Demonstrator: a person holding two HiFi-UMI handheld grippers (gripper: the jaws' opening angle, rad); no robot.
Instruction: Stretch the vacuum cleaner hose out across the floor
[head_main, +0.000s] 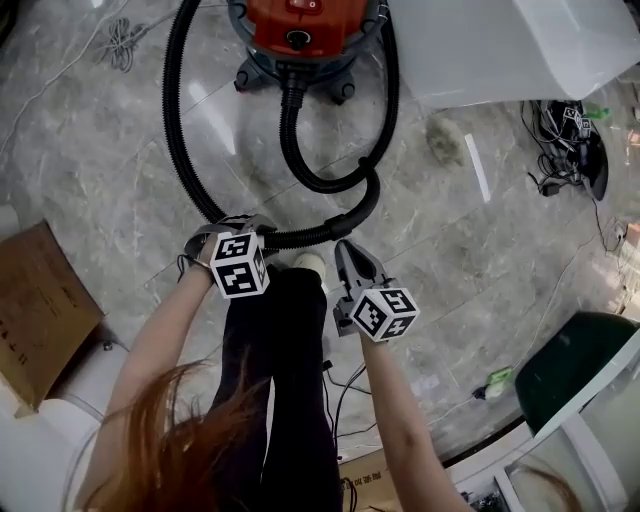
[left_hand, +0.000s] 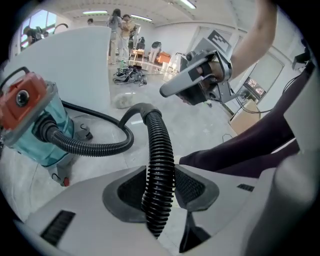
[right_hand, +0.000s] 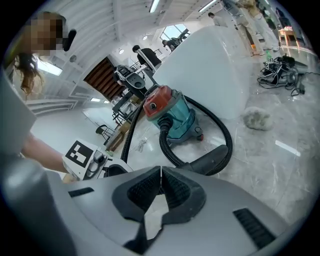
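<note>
A red-and-teal vacuum cleaner (head_main: 300, 30) stands on the marble floor at the top of the head view. Its black ribbed hose (head_main: 180, 150) runs in a wide loop down to my left gripper (head_main: 235, 223), which is shut on it. In the left gripper view the hose (left_hand: 160, 160) fills the gap between the pads of that gripper (left_hand: 160, 187). The hose's smooth thick cuff (head_main: 352, 213) curves back toward the cleaner. My right gripper (head_main: 345, 250) hangs just right of the hose, shut and empty; in its own view the jaws (right_hand: 160, 182) meet with nothing between them.
A cardboard box (head_main: 40, 310) lies at the left. A large white body (head_main: 500, 40) sits at top right, with tangled cables (head_main: 570, 150) beside it. A dark green bin (head_main: 580, 370) is at the right. The person's black-clad legs (head_main: 275, 350) are between the grippers.
</note>
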